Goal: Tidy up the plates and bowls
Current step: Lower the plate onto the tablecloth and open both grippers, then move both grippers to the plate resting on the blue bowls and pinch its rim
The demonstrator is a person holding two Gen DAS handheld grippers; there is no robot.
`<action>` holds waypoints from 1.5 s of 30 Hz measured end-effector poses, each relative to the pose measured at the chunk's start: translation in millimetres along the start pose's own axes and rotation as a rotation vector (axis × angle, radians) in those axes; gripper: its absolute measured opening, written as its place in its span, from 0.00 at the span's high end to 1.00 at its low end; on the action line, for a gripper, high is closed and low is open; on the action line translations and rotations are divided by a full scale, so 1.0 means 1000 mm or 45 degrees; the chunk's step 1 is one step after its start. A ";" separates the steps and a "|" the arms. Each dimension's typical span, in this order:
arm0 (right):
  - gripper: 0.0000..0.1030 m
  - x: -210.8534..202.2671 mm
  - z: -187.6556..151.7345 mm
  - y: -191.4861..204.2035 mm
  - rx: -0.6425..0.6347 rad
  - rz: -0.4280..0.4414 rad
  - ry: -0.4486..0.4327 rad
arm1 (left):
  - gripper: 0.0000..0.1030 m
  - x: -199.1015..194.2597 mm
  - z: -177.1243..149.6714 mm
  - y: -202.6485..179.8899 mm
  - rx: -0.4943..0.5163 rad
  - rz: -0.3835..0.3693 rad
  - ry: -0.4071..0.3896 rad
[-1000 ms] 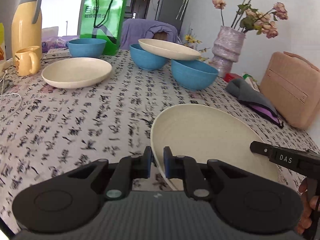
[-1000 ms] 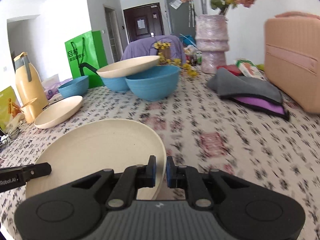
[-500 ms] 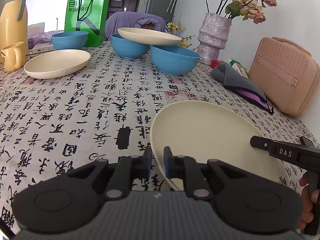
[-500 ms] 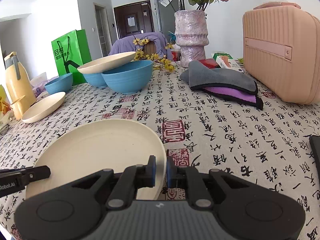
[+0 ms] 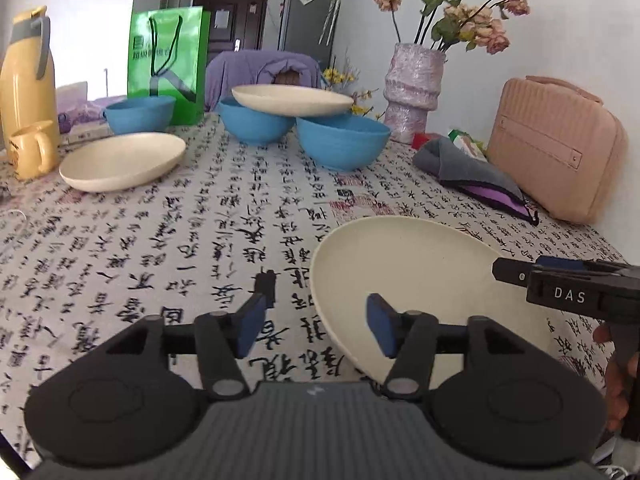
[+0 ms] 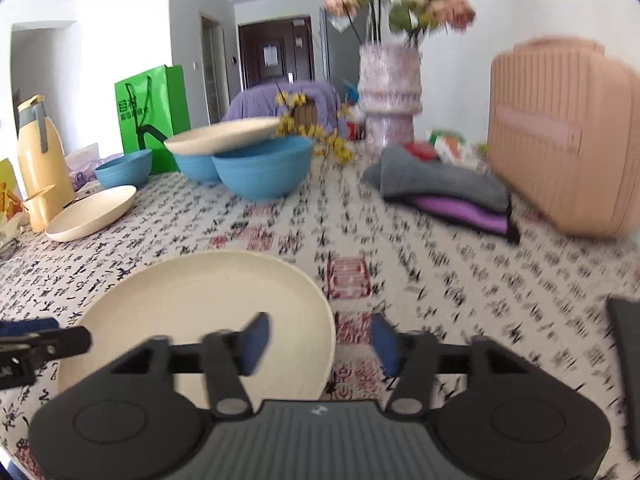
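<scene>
A cream plate (image 5: 416, 280) lies flat on the patterned tablecloth just ahead; it also shows in the right wrist view (image 6: 208, 312). My left gripper (image 5: 314, 326) is open, its jaws astride the plate's left rim. My right gripper (image 6: 320, 340) is open astride the plate's right rim. Farther back stand three blue bowls: one near the middle (image 5: 344, 144), one behind it (image 5: 254, 126) with a cream plate (image 5: 292, 100) resting across both, and one at the left (image 5: 138, 114). Another cream plate (image 5: 122, 162) lies at the left.
A yellow jug (image 5: 26, 76) and mug (image 5: 30, 154) stand far left, a green bag (image 5: 168, 64) behind. A vase of flowers (image 5: 412, 92), folded cloths (image 5: 472, 172) and a pink case (image 5: 556, 148) fill the right side. A dark object (image 6: 626, 364) lies at the right edge.
Both grippers were shut on the near plate's opposite rims; both have opened and let it go. The plate now rests on the table.
</scene>
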State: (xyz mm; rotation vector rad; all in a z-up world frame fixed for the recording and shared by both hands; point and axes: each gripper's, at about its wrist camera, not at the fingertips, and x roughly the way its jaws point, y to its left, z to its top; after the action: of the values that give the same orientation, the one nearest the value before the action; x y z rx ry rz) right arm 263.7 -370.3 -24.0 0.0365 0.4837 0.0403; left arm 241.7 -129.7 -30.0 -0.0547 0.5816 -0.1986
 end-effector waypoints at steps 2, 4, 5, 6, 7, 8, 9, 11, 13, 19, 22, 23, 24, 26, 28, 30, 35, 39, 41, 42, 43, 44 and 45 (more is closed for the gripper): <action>0.36 -0.010 -0.001 0.005 -0.028 -0.008 -0.031 | 0.19 -0.015 -0.005 0.006 0.018 0.003 -0.038; 0.26 -0.022 -0.004 0.010 -0.037 0.008 -0.062 | 0.14 -0.034 -0.012 0.012 0.046 0.011 -0.094; 0.19 -0.030 -0.006 0.014 -0.037 0.020 -0.079 | 0.08 -0.043 -0.016 0.015 0.057 0.019 -0.117; 0.17 -0.038 -0.009 0.018 -0.035 0.033 -0.100 | 0.01 -0.052 -0.020 0.018 0.065 0.033 -0.139; 0.17 -0.048 -0.013 0.023 -0.029 0.049 -0.126 | 0.00 -0.062 -0.025 0.022 0.071 0.061 -0.159; 0.15 -0.057 -0.017 0.027 -0.025 0.068 -0.148 | 0.00 -0.070 -0.029 0.026 0.073 0.087 -0.166; 0.11 -0.067 -0.022 0.033 -0.019 0.089 -0.172 | 0.00 -0.079 -0.033 0.029 0.071 0.110 -0.171; 0.06 -0.084 -0.034 0.048 -0.020 0.117 -0.215 | 0.00 -0.095 -0.041 0.036 0.048 0.143 -0.190; 0.02 -0.101 -0.047 0.061 -0.037 0.144 -0.257 | 0.00 -0.111 -0.049 0.041 0.038 0.163 -0.221; 0.00 -0.136 -0.073 0.085 0.017 0.178 -0.323 | 0.00 -0.150 -0.064 0.052 0.036 0.180 -0.290; 0.00 -0.145 -0.079 0.094 0.008 0.183 -0.318 | 0.00 -0.162 -0.067 0.054 0.035 0.183 -0.325; 0.00 -0.148 -0.081 0.096 0.004 0.183 -0.322 | 0.00 -0.164 -0.068 0.054 0.036 0.184 -0.332; 0.00 -0.151 -0.082 0.098 -0.003 0.184 -0.325 | 0.00 -0.166 -0.068 0.054 0.035 0.183 -0.336; 0.00 -0.155 -0.084 0.100 -0.008 0.184 -0.328 | 0.00 -0.167 -0.069 0.055 0.028 0.178 -0.340; 0.00 -0.156 -0.084 0.101 -0.012 0.187 -0.330 | 0.00 -0.167 -0.069 0.056 0.026 0.178 -0.336; 0.00 -0.157 -0.084 0.102 -0.021 0.184 -0.334 | 0.00 -0.166 -0.069 0.056 0.028 0.176 -0.336; 0.00 -0.151 -0.079 0.103 -0.020 0.188 -0.336 | 0.00 -0.160 -0.063 0.057 0.036 0.178 -0.328; 0.00 -0.139 -0.069 0.102 -0.043 0.171 -0.345 | 0.00 -0.145 -0.048 0.057 0.044 0.205 -0.313; 0.00 -0.131 -0.063 0.101 -0.050 0.156 -0.342 | 0.00 -0.137 -0.039 0.058 0.039 0.204 -0.316; 0.00 -0.127 -0.059 0.100 -0.050 0.162 -0.344 | 0.00 -0.132 -0.034 0.059 0.036 0.199 -0.318; 0.00 -0.123 -0.055 0.099 -0.049 0.165 -0.347 | 0.00 -0.128 -0.029 0.060 0.034 0.198 -0.317; 0.00 -0.120 -0.051 0.099 -0.049 0.163 -0.348 | 0.00 -0.124 -0.024 0.060 0.033 0.198 -0.318; 0.00 -0.115 -0.045 0.098 -0.049 0.158 -0.351 | 0.00 -0.119 -0.018 0.062 0.033 0.198 -0.320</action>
State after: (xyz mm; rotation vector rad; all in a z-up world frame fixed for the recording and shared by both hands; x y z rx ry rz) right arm 137.8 -276.8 -6.3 0.0335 0.2044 0.1643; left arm 145.1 -45.4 12.3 -0.0088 0.3309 -0.0469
